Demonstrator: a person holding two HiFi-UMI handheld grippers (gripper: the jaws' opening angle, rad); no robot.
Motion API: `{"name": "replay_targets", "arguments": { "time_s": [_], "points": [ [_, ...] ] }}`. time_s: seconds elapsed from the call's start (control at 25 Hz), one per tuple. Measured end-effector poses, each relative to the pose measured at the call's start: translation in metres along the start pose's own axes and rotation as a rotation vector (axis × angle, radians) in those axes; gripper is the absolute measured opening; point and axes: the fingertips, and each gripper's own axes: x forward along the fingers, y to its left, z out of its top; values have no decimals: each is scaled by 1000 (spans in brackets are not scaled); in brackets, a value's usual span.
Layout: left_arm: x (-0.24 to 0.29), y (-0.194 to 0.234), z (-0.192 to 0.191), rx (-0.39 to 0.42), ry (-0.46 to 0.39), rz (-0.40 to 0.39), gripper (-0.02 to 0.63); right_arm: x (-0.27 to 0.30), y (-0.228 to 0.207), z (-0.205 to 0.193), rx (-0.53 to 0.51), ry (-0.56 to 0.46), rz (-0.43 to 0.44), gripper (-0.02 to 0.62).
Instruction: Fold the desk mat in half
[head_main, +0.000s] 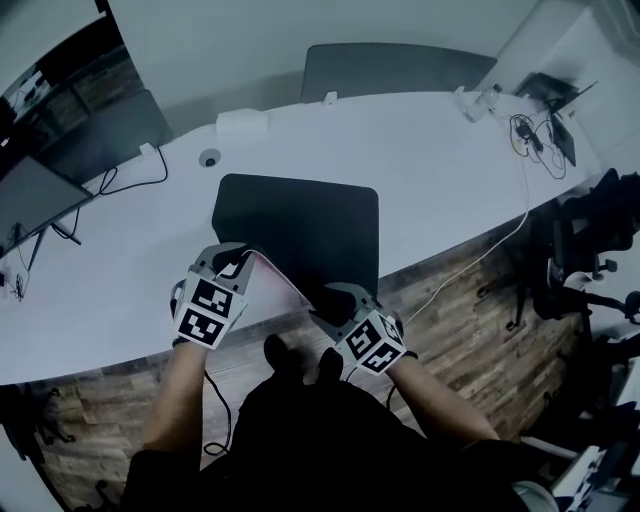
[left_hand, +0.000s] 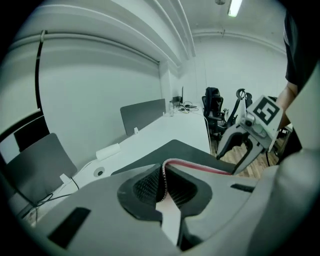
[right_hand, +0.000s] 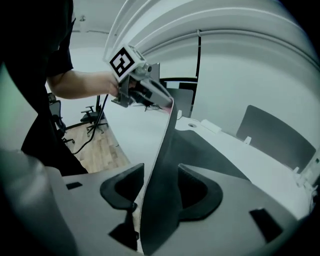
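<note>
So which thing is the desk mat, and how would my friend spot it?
Find the long white table. Near its front edge lies the desk mat, a big flat black sheet. Only it shows a pale pink underside where its near edge is lifted.

A long white table (head_main: 430, 170) bears a black desk mat (head_main: 310, 225) at its near edge, the mat's near border lifted. Beyond lie a white box (head_main: 243, 122), a black cable (head_main: 130, 180) at left and a white cable (head_main: 525, 200) at right.
</note>
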Motion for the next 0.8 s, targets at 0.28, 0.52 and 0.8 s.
{"name": "replay_targets", "arguments": {
  "time_s": [0.28,0.52,0.8],
  "points": [
    [-18,11,17,-38,-57,16,25,-2,-3,-76,-29,190,-76,198],
    [-24,11,6,-37,-37,1,25,-35,-22,-115,62,254,-150,18],
    [-20,1,-28,-99,15,-76,25,-64,-45,-114,62,297,-216,19]
  ]
}}
